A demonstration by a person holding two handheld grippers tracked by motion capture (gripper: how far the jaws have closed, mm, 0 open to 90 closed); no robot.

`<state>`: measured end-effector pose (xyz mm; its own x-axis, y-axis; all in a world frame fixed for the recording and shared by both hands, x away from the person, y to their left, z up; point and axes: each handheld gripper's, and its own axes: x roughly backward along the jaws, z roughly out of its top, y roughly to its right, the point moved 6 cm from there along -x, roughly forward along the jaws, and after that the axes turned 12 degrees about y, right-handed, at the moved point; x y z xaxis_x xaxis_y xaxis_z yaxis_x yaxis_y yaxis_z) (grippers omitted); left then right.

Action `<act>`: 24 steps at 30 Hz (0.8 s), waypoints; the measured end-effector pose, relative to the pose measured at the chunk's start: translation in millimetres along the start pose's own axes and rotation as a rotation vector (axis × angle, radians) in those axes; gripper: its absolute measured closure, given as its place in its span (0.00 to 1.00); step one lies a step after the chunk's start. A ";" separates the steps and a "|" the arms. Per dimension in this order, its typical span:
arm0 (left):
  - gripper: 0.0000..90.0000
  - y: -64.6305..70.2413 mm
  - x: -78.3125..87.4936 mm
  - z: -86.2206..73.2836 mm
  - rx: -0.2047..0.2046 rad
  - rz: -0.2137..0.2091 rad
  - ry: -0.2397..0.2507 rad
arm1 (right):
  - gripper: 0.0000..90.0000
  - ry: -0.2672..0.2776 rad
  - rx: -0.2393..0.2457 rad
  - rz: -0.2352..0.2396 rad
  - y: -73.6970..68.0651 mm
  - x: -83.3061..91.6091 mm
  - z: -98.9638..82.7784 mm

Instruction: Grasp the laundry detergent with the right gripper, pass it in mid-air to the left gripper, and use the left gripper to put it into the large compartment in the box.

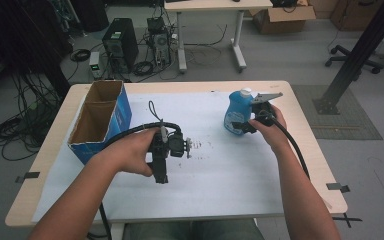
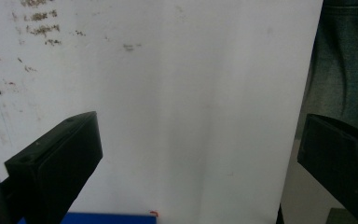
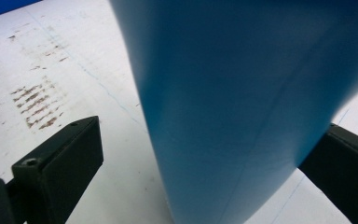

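While the right gripper point(image 1: 244, 125) sits at the blue bottle point(image 1: 238, 113) in the upper right of the high view, its jaws stand wide apart — one on each side of the bottle's lower body. From the right gripper view, the bottle point(image 3: 242, 107) takes up the centre and right of the frame, standing on the white sheet point(image 3: 51, 60); the left jaw is clear of it with a gap showing, and the right jaw sits at the bottle's edge, contact too close to call. So not clamped yet. The bottle stands upright with its white cap point(image 1: 246, 92) on top.

Over at centre frame, the left gripper point(image 1: 187, 146) is held low over the sheet point(image 1: 220, 165), well apart from the bottle. Its own view shows the jaws spread wide with nothing between them — just bare white sheet point(image 2: 191, 102) with brown smudges at the upper left.

At the left of the high view stands an open blue box point(image 1: 105, 117), its brown inside split into two compartments.
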<state>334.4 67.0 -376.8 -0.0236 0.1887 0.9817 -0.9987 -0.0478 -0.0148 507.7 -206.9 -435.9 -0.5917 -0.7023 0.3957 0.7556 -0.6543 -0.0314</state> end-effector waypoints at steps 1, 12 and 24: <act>0.00 0.1 -0.6 -0.1 -0.002 0.001 0.000 | 0.02 0.002 0.003 -0.004 0.3 -1.8 -1.2; 0.00 1.3 -0.7 1.9 -0.014 0.003 0.002 | 0.03 0.055 -0.003 -0.046 3.3 -4.7 -3.0; 0.00 -0.4 -1.5 4.5 -0.016 0.001 0.005 | 0.20 0.098 0.004 -0.072 3.7 -4.3 -2.2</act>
<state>335.1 62.3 -377.3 -0.0248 0.1936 0.9808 -0.9993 -0.0320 -0.0190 512.4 -206.9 -439.8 -0.6691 -0.6774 0.3057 0.7110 -0.7032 -0.0020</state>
